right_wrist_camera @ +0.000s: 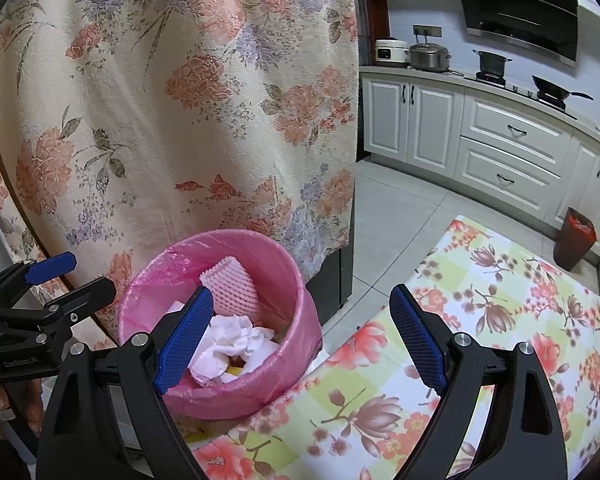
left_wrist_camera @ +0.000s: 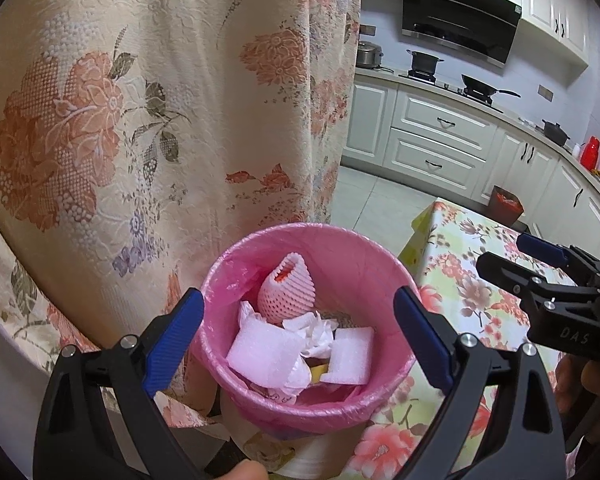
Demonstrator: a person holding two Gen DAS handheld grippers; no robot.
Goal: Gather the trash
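- Left wrist view: We hold the left gripper (left_wrist_camera: 300, 344) wide open above the bin (left_wrist_camera: 364, 256), its blue pads (left_wrist_camera: 178, 334) spread to either side of the rim and nothing between them.
- The bin, lined with a pink bag, sits directly ahead and below, at the table (left_wrist_camera: 472, 280) edge.
- Inside it we see a pink foam net (left_wrist_camera: 286, 296) standing at the far side, a crumpled tissue (left_wrist_camera: 316, 330) in the middle, and white foam pieces (left_wrist_camera: 266, 354) nearer to us.
- Something yellow shows under the foam; we cannot tell what it is.
- To the right, over the floral tablecloth, is the right gripper (left_wrist_camera: 512, 256), seen side on; its jaws stand apart and empty.
- A floral curtain (left_wrist_camera: 140, 120) hangs beyond the bin, and kitchen cabinets (left_wrist_camera: 440, 136) with pans on the stove lie further off to the right.
- Right wrist view: We hold the right gripper (right_wrist_camera: 302, 340) wide open and empty as well, over the table (right_wrist_camera: 500, 300) edge.
- The bin (right_wrist_camera: 296, 312) lies ahead and to the left; the left pad (right_wrist_camera: 186, 334) overlaps its opening in this view.
- The foam net (right_wrist_camera: 234, 286) leans at the back of the bin, with the tissue (right_wrist_camera: 236, 340) heaped in front of it.
- Far left, the left gripper (right_wrist_camera: 64, 276) is beside the bin, jaws parted, gripping nothing.
- A second, dark bin (right_wrist_camera: 576, 244) with a red liner stands on the floor by the cabinets (right_wrist_camera: 500, 148), well off to the right.
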